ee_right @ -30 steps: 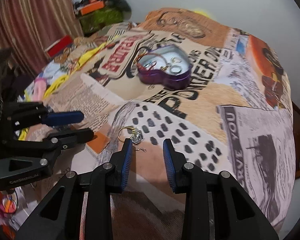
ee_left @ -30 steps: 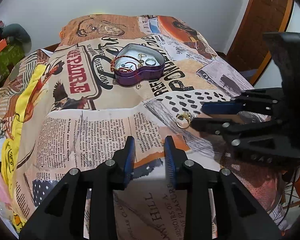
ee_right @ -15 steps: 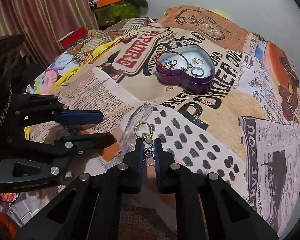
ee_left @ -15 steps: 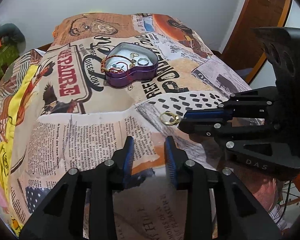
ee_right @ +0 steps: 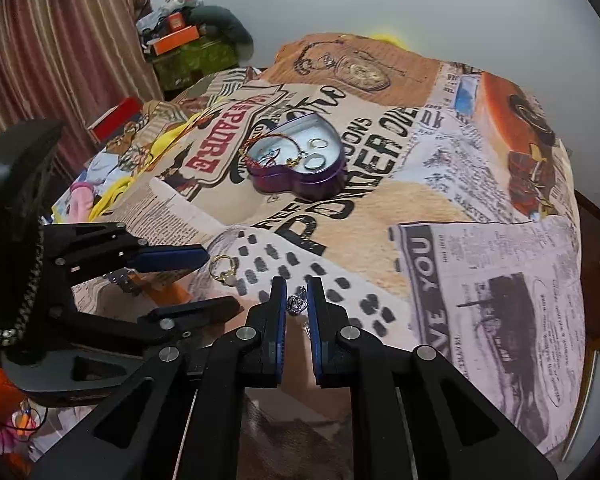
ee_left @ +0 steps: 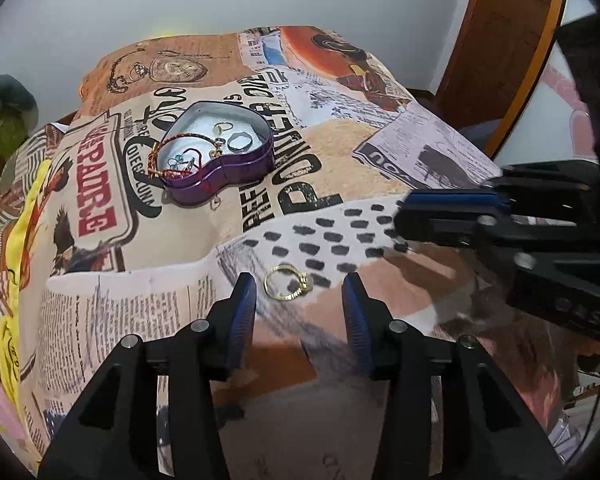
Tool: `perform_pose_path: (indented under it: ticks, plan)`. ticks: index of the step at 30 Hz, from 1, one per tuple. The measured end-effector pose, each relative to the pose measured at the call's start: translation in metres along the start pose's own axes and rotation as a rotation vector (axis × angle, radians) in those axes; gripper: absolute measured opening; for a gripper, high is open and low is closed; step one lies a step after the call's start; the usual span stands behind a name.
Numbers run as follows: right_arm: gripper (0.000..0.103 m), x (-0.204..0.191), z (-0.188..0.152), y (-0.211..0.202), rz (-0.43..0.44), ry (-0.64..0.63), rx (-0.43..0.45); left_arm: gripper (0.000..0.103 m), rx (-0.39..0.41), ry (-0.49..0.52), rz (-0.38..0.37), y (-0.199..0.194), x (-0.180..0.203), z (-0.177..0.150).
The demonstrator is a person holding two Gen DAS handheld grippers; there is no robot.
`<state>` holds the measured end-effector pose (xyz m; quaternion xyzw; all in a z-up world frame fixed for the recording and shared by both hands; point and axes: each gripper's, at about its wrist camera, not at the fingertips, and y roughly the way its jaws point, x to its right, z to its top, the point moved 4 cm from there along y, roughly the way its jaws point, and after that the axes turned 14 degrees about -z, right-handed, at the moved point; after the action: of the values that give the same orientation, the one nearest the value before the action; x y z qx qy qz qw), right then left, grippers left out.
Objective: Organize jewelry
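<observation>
Left gripper, jaws just been opening, straddles the gold ring lying flat on the bedspread between its fingertips. Right gripper is clamped on a silver pendant; heart tin lies well ahead.

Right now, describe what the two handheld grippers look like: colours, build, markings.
Both are matte black plastic with angular, triangular cut-out frames, silver screw heads at the joints and ribbed blue pads lining the fingers. The left gripper shows faint raised lettering on its side in the right wrist view; the right gripper bears "DAS"-like letters. No sleeves or hands show.
</observation>
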<state>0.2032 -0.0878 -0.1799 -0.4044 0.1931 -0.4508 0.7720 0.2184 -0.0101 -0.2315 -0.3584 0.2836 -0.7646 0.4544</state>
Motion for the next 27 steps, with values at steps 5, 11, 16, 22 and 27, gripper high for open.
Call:
perform_pose_path:
  ticks: [5,11,16,22,27]
  plan:
    - [0.009,0.004,-0.002,-0.004,0.002,0.008,0.012,0.036,0.018,-0.028,0.033,0.003,-0.009,0.004]
    - [0.009,0.011,0.001,-0.01,-0.005,0.032,0.031,0.025,0.033,-0.016,0.032,-0.008,-0.009,0.004]
    - [0.009,0.017,0.008,-0.019,-0.017,0.058,0.058,0.025,0.066,-0.011,0.037,-0.023,-0.005,0.007]
    - [0.009,0.016,0.021,-0.032,-0.036,0.058,0.099,0.025,0.118,-0.007,0.048,-0.042,-0.003,0.02]
    - [0.009,0.013,0.034,-0.04,-0.036,0.054,0.134,0.025,0.166,-0.008,0.054,-0.059,-0.005,0.035]
